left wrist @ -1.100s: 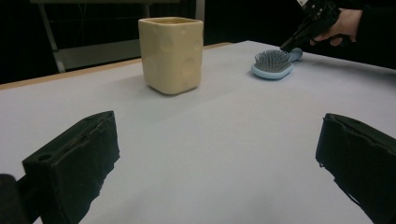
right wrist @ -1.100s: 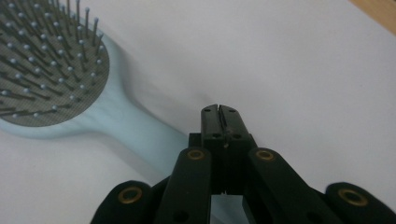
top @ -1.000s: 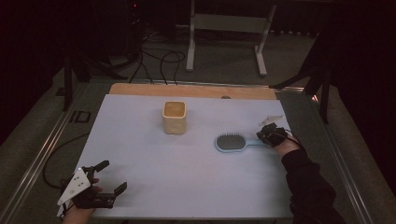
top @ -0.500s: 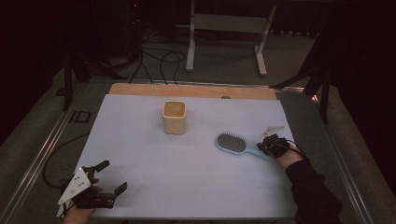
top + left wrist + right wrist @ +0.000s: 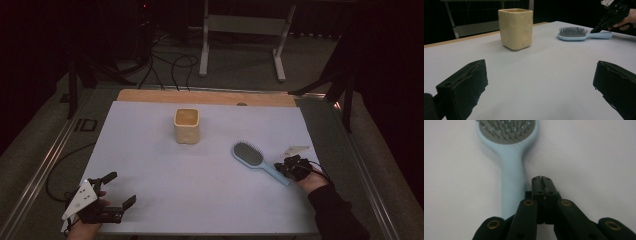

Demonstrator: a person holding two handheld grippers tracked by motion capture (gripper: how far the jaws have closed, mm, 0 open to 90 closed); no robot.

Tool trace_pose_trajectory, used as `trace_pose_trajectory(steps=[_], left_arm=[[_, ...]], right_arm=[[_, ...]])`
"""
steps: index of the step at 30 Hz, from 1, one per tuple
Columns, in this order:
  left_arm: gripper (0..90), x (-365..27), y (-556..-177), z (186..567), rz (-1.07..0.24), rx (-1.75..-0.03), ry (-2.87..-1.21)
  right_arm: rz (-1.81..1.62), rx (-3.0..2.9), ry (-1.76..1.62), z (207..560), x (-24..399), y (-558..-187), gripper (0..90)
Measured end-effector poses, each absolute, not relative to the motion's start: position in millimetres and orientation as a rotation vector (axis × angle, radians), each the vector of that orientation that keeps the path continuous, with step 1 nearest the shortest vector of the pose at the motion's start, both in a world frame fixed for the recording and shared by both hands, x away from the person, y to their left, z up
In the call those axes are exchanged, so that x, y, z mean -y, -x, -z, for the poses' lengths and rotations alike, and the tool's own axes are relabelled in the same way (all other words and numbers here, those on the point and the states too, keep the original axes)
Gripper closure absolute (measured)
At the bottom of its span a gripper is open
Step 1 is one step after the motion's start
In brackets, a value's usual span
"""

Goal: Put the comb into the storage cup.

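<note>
Evidently nudging the hairbrush [image 5: 253,159], which lies on the worktop [image 5: 200,200] right of the cup [image 5: 187,125], the right hand-held gripper [image 5: 541,180], jaws closed empty beside its handle, must next open and straddle it.

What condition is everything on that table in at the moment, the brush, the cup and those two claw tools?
Hairbrush: flat on the table, bristles up, not gripped.
Yellow cup: upright, standing apart, untouched.
Right gripper: shut on nothing, tips beside the hairbrush handle.
Left gripper: wide open, empty, low over the table.
</note>
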State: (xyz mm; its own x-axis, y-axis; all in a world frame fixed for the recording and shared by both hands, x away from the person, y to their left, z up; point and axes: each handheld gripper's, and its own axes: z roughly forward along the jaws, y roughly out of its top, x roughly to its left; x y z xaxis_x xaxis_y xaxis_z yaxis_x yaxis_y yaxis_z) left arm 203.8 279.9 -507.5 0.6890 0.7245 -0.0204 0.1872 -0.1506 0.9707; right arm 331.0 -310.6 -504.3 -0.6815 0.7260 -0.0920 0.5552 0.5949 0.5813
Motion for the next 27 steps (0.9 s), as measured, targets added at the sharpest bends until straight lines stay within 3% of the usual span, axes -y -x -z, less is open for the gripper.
trace_pose_trajectory(steps=[16, 27], left_arm=[[0.0, -279.4, -203.5, 507.3, -0.556, -0.741, -1.694], [0.0, -279.3, -203.7, 507.4, -0.556, -0.740, -1.695]], right_arm=[[-0.738, -2.577, -1.007, 506.5, 288.3, -301.9, 90.0], [-0.762, -2.507, -1.033, 494.8, 284.4, -302.2, 90.0]])
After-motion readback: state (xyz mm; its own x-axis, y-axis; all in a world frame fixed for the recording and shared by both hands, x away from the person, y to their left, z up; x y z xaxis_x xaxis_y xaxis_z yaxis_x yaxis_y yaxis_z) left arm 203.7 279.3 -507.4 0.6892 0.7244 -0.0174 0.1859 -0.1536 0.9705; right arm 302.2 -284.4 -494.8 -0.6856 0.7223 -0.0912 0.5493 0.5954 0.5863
